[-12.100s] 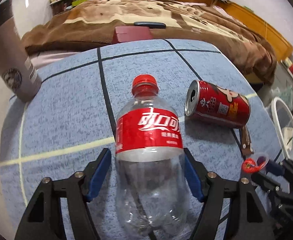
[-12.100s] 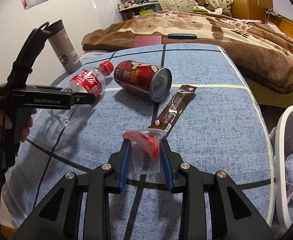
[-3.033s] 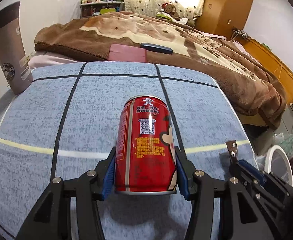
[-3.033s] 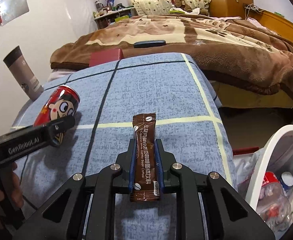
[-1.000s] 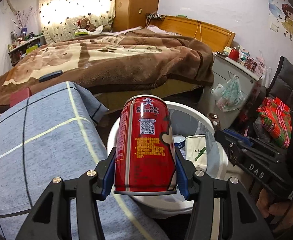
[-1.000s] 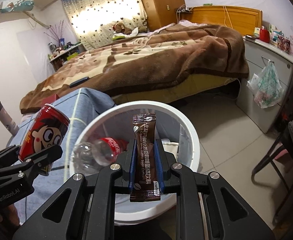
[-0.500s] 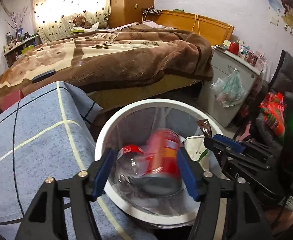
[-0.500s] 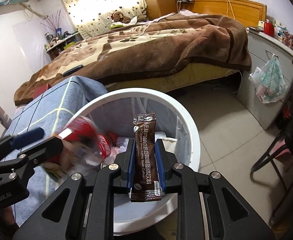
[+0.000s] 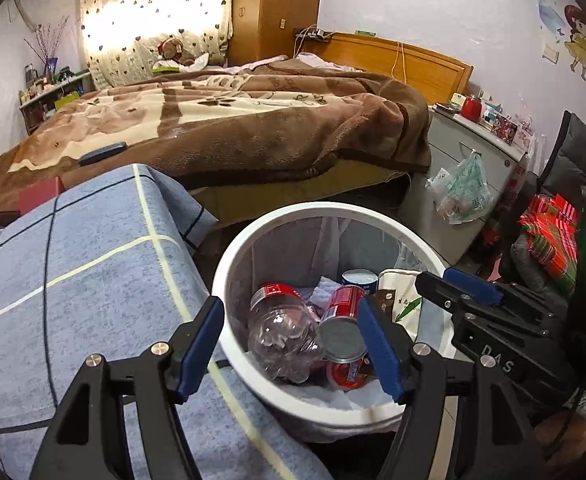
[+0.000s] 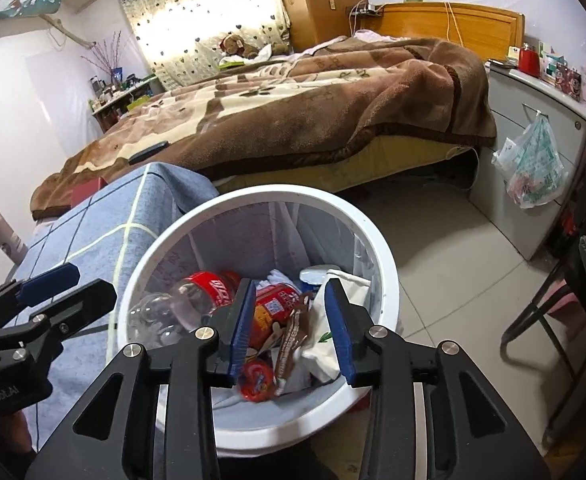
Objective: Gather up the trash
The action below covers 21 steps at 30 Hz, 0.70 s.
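Blue-padded jaws of the left gripper (image 9: 291, 344) are seen opening over the white bin (image 9: 229, 256), nothing between them. Jaws of the right gripper (image 10: 291, 326) are likewise opening and empty, held over the same bin's near rim.

Below them, inside the bin, the trash is found: the brown sachet (image 10: 289, 338) lies tilted against the red can (image 10: 273, 308), a small red-lidded cup (image 10: 256, 380) sits nearest, and the clear plastic bottle (image 10: 185, 304) lies on its side to the left (red label up). White paper and a cloth bag (image 10: 333, 320) are packed on the right.

Handling is judged as follows: the can is light and empty, stiff but dentable, best taken across its round body; the bottle is light, springy and slick, so it is best taken at the labelled waist; the sachet is limp and thin, to be pinched flat across its width.

Beside the bin, the blue checked tabletop (image 9: 73, 280) is seen with no trash on the visible part, so collection is judged nearly or fully done. Further back, a brown blanket (image 9: 233, 128) covers the bed.
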Each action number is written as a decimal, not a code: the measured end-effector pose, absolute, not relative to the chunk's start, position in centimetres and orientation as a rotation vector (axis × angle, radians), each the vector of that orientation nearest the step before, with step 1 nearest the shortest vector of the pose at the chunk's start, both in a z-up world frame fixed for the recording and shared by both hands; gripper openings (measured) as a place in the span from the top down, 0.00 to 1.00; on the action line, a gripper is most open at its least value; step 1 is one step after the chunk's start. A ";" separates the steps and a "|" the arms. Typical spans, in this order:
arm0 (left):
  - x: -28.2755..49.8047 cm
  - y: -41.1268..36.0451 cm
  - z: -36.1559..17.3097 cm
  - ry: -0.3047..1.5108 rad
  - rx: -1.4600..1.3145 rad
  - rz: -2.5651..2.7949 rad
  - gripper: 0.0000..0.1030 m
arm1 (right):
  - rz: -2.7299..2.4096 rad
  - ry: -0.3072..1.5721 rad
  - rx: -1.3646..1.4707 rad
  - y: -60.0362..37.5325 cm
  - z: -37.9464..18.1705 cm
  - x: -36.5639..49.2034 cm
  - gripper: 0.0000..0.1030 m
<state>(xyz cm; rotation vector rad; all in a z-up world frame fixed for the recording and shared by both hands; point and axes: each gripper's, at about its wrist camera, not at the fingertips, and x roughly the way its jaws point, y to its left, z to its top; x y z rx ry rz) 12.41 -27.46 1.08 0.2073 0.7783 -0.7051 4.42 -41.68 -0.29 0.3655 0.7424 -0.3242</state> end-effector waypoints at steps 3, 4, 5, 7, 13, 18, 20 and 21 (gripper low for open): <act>11.8 -26.6 1.3 0.761 0.196 -0.694 0.31 | -0.322 0.724 0.361 -41.0 0.1 4.0 0.63; 11.5 -26.2 1.4 0.751 0.192 -0.681 0.31 | -0.320 0.716 0.354 -40.6 0.2 3.7 0.63; 11.1 -25.9 1.5 0.738 0.193 -0.664 0.31 | -0.318 0.708 0.347 -40.3 0.4 3.4 0.63; 10.5 -25.2 1.7 0.721 0.191 -0.649 0.31 | -0.320 0.692 0.334 -39.6 0.7 2.9 0.62; 8.3 -22.6 1.9 0.673 0.176 -0.599 0.31 | -0.329 0.638 0.287 -37.5 1.5 1.0 0.57; 6.3 -20.4 2.0 0.622 0.156 -0.562 0.31 | -0.322 0.600 0.261 -36.0 1.8 -0.3 0.54; 5.7 -19.8 2.0 0.612 0.152 -0.555 0.30 | -0.324 0.586 0.241 -35.3 1.8 -0.8 0.54; 5.4 -19.6 1.9 0.606 0.158 -0.546 0.30 | -0.325 0.578 0.238 -35.0 1.8 -1.0 0.54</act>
